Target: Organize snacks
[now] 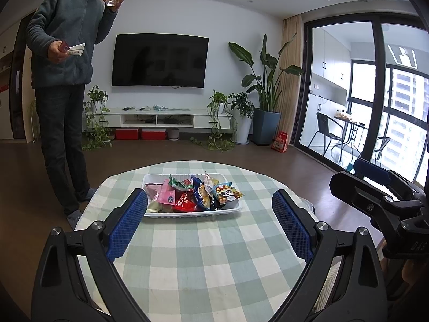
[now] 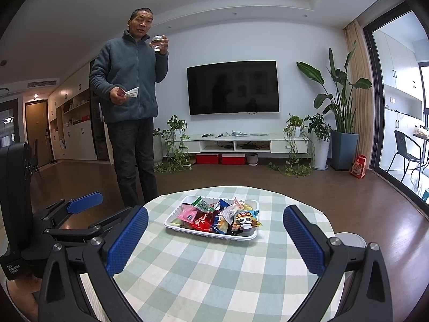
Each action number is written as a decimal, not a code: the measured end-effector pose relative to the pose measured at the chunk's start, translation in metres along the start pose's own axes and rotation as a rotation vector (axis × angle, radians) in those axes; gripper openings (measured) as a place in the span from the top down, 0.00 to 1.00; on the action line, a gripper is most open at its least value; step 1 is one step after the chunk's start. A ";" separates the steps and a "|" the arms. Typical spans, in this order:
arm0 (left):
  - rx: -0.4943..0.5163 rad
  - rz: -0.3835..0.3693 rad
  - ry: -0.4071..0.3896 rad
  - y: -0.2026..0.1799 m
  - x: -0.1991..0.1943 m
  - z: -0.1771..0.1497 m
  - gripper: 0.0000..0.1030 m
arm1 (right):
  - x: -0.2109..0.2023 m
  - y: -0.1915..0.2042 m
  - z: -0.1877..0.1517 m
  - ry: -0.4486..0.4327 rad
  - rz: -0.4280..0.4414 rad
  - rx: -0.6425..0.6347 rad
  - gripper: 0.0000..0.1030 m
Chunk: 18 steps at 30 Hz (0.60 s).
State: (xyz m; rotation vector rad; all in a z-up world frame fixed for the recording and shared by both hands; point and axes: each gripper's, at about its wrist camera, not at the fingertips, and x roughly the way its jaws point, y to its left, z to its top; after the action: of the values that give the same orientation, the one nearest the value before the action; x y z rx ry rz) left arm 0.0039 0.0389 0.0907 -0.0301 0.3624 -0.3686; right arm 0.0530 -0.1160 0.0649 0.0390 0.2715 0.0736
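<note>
Bench [image 2: 214, 281] w/ checked cloth fills lower frame. White tray [image 2: 171, 221] sits mid-frame, snack packets [image 2: 214, 216] heaped inside, prob. so they stay together. Left gripper [image 1: 209, 214] & right gripper [image 2: 214, 230] both spread, empty, short of tray. Lower packets hidden under pile; labels unreadable.

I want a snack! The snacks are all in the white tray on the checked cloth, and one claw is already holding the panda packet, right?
Not quite. The panda packet lies in the tray with the rest. Both views show the left claw and right claw open and empty.
</note>
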 end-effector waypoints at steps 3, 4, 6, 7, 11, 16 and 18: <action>0.001 0.001 0.000 0.000 0.000 -0.001 0.08 | 0.000 0.000 0.000 -0.001 0.000 0.001 0.00; 0.000 0.000 0.000 0.000 0.000 -0.001 0.08 | 0.000 0.000 0.000 -0.001 0.001 0.000 0.00; -0.001 0.000 0.000 0.000 0.000 -0.001 0.08 | 0.000 0.000 0.000 -0.001 0.000 0.000 0.00; 0.000 0.000 0.001 0.000 0.000 -0.001 0.08 | 0.000 0.000 0.001 0.000 0.000 0.000 0.00; 0.002 0.000 0.001 0.000 0.000 -0.002 0.08 | 0.000 -0.001 0.001 -0.001 0.001 0.001 0.00; 0.001 0.001 0.001 0.000 0.000 -0.002 0.08 | -0.001 -0.001 0.001 -0.001 0.001 0.001 0.00; 0.001 0.002 0.001 0.000 0.000 -0.001 0.08 | -0.001 -0.001 0.001 0.000 0.001 0.001 0.00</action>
State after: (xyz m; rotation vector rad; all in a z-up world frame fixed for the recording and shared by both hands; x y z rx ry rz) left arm 0.0032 0.0391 0.0898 -0.0283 0.3633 -0.3672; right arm 0.0528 -0.1171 0.0661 0.0403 0.2712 0.0741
